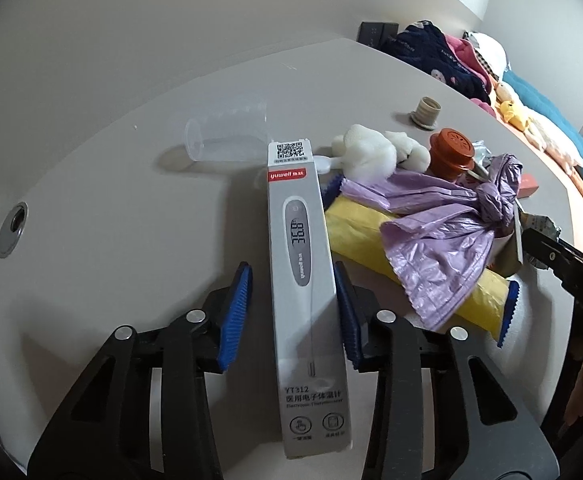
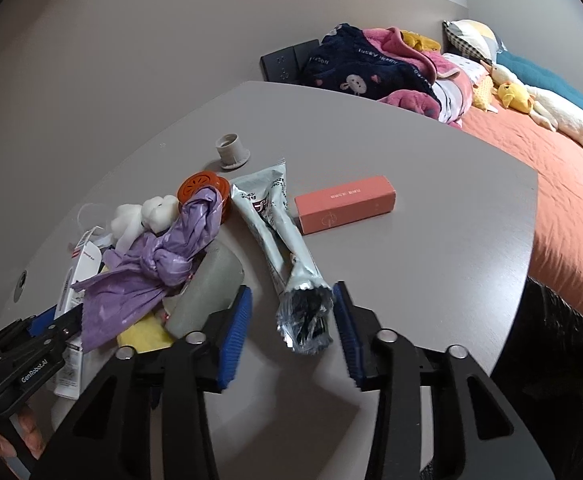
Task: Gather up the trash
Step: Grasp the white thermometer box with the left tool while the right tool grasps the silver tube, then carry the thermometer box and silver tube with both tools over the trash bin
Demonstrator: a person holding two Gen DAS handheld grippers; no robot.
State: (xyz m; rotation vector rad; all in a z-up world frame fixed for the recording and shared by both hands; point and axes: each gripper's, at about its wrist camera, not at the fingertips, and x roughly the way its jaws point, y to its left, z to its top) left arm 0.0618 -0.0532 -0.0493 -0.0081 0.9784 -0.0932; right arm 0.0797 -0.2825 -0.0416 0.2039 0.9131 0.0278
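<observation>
My left claw [image 1: 291, 312] stands wide open around the thermometer box [image 1: 305, 280], which lies flat on the surface [image 1: 111, 200]; only the right pad is close against it. My right claw [image 2: 291, 332] is open too, straddling the crimped end of a silver wrapper [image 2: 287, 256] without gripping it. A knotted purple bag [image 2: 159, 264] sits on the pile between them, near a pink box [image 2: 345, 204].

trash pile [image 2: 159, 264] left, bare table [image 2: 431, 272] right
</observation>
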